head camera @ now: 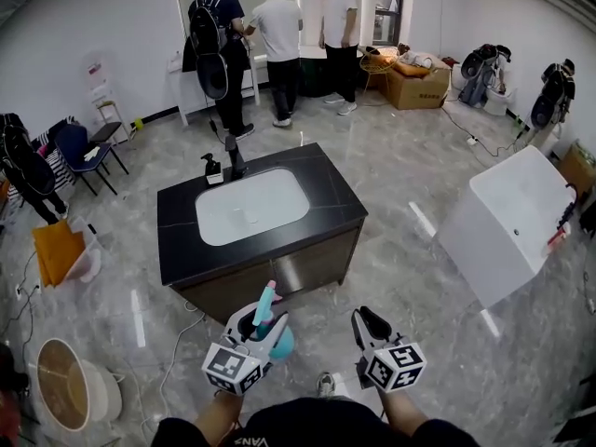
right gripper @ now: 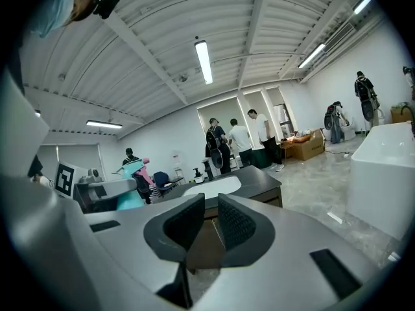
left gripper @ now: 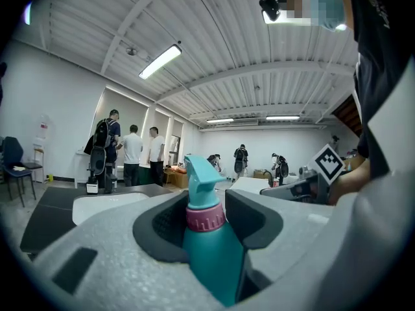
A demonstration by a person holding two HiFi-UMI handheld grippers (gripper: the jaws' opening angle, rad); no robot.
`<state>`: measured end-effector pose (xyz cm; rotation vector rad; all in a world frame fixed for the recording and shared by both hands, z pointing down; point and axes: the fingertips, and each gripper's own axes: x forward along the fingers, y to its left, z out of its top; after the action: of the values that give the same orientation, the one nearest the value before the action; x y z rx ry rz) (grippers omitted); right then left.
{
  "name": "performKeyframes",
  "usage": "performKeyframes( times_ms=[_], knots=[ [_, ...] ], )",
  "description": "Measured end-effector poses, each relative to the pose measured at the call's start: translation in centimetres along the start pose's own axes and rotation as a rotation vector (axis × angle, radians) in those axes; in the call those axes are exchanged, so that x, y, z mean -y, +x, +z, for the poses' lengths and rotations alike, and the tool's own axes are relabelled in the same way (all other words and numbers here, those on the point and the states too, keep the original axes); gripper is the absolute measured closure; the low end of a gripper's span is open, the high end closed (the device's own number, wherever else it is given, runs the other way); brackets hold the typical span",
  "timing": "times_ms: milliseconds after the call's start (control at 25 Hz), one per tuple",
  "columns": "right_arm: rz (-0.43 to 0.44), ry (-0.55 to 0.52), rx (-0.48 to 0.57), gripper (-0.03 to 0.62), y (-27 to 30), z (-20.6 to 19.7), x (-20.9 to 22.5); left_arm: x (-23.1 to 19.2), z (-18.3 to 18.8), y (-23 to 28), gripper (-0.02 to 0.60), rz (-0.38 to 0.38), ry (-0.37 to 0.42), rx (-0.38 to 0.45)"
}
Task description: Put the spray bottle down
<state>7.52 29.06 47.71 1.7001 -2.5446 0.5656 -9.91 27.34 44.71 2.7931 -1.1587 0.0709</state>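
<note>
A teal spray bottle (head camera: 268,317) with a pink collar and teal trigger head stands upright between the jaws of my left gripper (head camera: 259,327). In the left gripper view the bottle (left gripper: 209,245) fills the gap and both dark pads press on its neck and shoulder. My right gripper (head camera: 370,324) hangs beside it to the right, jaws nearly together with nothing between them (right gripper: 203,216). From the right gripper view the bottle (right gripper: 131,181) shows at the left. Both grippers hover over the floor just short of a black counter (head camera: 177,240) with a white sink (head camera: 251,205).
A faucet (head camera: 235,156) and a soap dispenser (head camera: 212,170) stand at the counter's far edge. A white tub (head camera: 507,222) lies tilted at the right, a round basin (head camera: 70,385) at the lower left. Three people (head camera: 279,35) stand at the back wall; chairs (head camera: 84,152) at left.
</note>
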Motion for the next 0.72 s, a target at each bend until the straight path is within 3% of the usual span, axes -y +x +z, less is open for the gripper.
performKeyframes(
  times_ms=[360, 720],
  knots=[
    [0.087, -0.015, -0.034, 0.542, 3.0, 2.0, 5.8, 0.3, 0.6, 5.5, 0.403, 0.090, -0.005, 0.013],
    [0.119, 0.005, -0.065, 0.542, 6.2, 2.0, 8.2, -2.0, 0.4, 8.4, 0.403, 0.140, -0.012, -0.005]
  ],
)
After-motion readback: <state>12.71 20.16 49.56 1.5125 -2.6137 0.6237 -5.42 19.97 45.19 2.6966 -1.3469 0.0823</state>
